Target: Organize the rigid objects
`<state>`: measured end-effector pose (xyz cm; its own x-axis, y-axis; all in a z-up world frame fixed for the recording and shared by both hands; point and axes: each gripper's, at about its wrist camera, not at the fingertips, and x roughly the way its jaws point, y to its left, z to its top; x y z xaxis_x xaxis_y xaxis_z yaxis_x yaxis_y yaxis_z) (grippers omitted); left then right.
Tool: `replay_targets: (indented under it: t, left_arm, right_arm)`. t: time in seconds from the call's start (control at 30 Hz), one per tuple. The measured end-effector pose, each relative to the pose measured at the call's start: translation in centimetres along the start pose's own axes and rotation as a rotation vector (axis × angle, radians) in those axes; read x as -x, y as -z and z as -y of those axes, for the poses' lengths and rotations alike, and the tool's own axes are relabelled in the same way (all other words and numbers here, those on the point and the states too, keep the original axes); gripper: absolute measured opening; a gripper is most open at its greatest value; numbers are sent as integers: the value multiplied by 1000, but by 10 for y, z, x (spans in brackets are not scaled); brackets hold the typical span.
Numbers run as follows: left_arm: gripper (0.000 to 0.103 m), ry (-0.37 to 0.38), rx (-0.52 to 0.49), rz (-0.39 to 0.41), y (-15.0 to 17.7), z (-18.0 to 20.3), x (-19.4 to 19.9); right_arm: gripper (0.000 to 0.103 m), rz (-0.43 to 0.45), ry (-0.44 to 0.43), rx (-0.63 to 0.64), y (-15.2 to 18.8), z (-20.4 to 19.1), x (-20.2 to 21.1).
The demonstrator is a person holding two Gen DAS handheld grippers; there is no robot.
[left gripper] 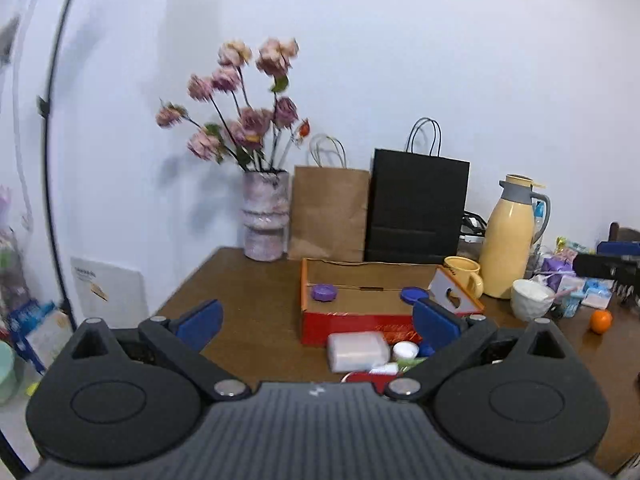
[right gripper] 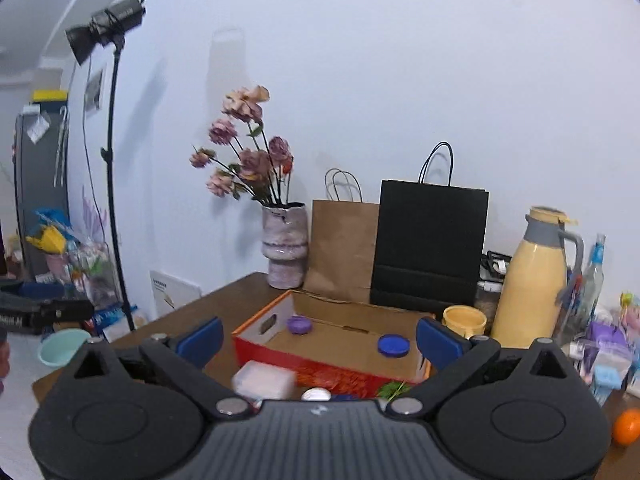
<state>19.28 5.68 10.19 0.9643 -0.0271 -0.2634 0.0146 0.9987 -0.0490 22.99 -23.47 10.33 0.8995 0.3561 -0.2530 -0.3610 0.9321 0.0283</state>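
Note:
A red cardboard box [left gripper: 352, 322] [right gripper: 256, 344] with a brown inside sits open on the wooden table. A purple lid [left gripper: 324, 292] [right gripper: 299, 325] and a blue lid [left gripper: 414, 295] [right gripper: 393, 345] lie inside it. In front of the box are a translucent white container [left gripper: 357, 350] [right gripper: 262, 382], a small white round jar [left gripper: 405, 350] [right gripper: 316, 394] and other small items, partly hidden by the gripper bodies. My left gripper [left gripper: 318, 320] is open and empty, held above the table before the box. My right gripper [right gripper: 318, 338] is open and empty too.
A vase of pink flowers [left gripper: 266, 216] [right gripper: 285, 246], a brown bag [left gripper: 328, 216], a black bag [left gripper: 416, 208], a yellow mug [left gripper: 464, 274], a yellow thermos [left gripper: 510, 240], a white bowl [left gripper: 530, 298] and an orange [left gripper: 601, 321] [right gripper: 628, 426] stand around. A light stand [right gripper: 114, 184] is left.

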Motion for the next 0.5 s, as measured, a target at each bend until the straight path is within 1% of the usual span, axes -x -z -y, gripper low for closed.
replay_targets:
  t: [0.07,0.13,0.17,0.23,0.3,0.37,0.47,0.5]
  left_arm:
    - [103,-11,-13,47,22,1,22]
    - [103,-41,-17,69,40,2,39]
    - [103,-57,-14,66,49,3,47]
    - [103,-64,-16,61,64,2,62]
    - [103,-80,-17,52,78,3,80]
    - [103,-84,-39,51,91,4,96]
    - [103,-113,-57,78,109,10,118]
    - [103,-106,-65,76,115,13,123]
  right_arm:
    - [103,19,3,-9,22,-9,16]
    - [103,37,18,17,45,-19,32]
    - [103,49,32,21,57,-23,40]
    - [103,45,60,35,79,-33,55]
    - [103,49,105,19,100,-41,73]
    - [103,49,127,0,117,-50,94]
    - [103,55,108,-74,141,-59,123]
    - [103,48,98,-89,149,-63,129]
